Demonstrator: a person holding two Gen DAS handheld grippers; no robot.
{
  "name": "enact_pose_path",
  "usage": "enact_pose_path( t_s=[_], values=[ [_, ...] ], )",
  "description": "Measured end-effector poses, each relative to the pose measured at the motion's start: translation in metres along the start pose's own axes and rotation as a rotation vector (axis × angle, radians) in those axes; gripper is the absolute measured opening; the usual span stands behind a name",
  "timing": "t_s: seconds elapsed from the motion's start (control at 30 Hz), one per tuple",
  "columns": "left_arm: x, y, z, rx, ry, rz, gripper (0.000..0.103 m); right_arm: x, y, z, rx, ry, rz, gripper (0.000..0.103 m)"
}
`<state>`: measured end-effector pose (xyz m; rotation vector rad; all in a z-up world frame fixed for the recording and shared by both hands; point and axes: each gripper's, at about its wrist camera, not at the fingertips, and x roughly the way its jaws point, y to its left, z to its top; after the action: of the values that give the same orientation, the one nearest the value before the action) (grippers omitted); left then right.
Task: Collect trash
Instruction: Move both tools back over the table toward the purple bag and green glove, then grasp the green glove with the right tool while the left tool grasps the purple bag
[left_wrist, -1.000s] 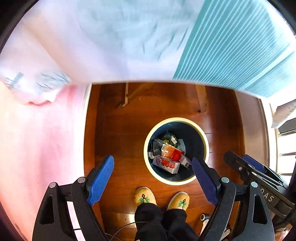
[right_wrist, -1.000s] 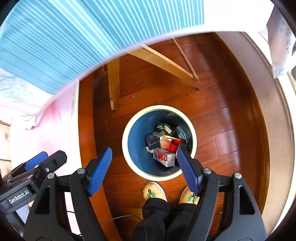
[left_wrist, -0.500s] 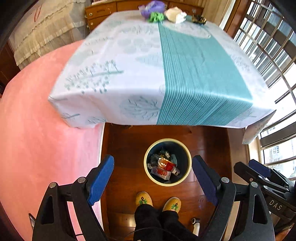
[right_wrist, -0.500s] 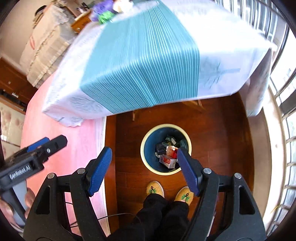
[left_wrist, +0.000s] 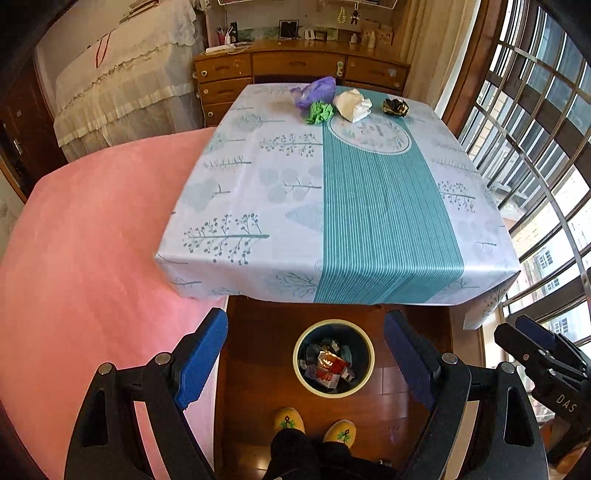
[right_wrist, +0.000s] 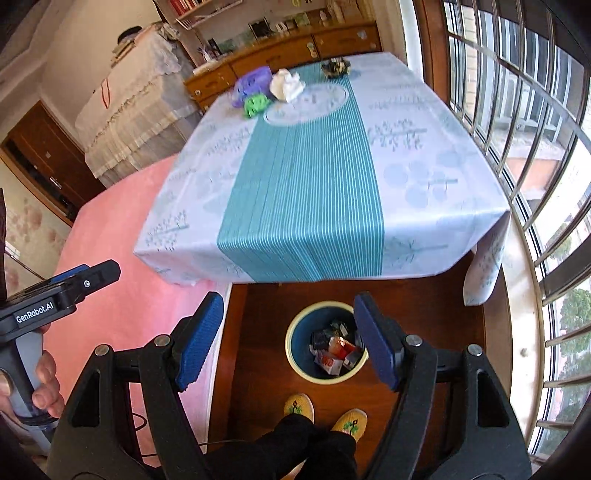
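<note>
four crumpled scraps sit at the far end of the counter (left_wrist: 369, 206): purple bag (left_wrist: 316, 90), green wad (left_wrist: 320, 112), white wad (left_wrist: 352, 104), dark wrapper (left_wrist: 395, 107). both the left gripper (left_wrist: 306, 363) and right gripper (right_wrist: 288, 341) hover with jaws apart, holding nothing, above the bin (left_wrist: 334, 389) of trash on the floor.
</note>
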<state>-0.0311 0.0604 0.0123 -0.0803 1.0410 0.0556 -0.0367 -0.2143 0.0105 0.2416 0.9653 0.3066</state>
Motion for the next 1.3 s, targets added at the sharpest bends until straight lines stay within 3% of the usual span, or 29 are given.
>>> enact_pose_path(
  t_s=[0.27,0.53,0.7,0.93,1.13,1.3],
  values=[
    [-0.030,-0.019,0.044,0.027,-0.093,-0.001,0.088,-0.015,0.002,0.051,-0.022,-0.079,0.028,0.071],
    [-0.009,-0.025,0.097,0.027,-0.116,-0.047,0.088,0.019,0.009,0.111,-0.046,-0.059,0.040,0.071],
    [0.029,-0.021,0.146,0.061,-0.122,-0.074,0.088,0.069,0.021,0.153,-0.041,-0.045,0.030,0.071],
    [0.107,0.003,0.252,0.163,-0.082,-0.135,0.087,0.157,0.049,0.230,0.019,-0.026,-0.012,0.068],
    [0.183,0.036,0.349,0.236,-0.038,-0.164,0.087,0.253,0.074,0.302,0.082,0.013,-0.028,0.067],
    [0.243,0.057,0.410,0.277,-0.008,-0.169,0.085,0.335,0.085,0.351,0.104,0.048,-0.067,0.065]
  ],
)
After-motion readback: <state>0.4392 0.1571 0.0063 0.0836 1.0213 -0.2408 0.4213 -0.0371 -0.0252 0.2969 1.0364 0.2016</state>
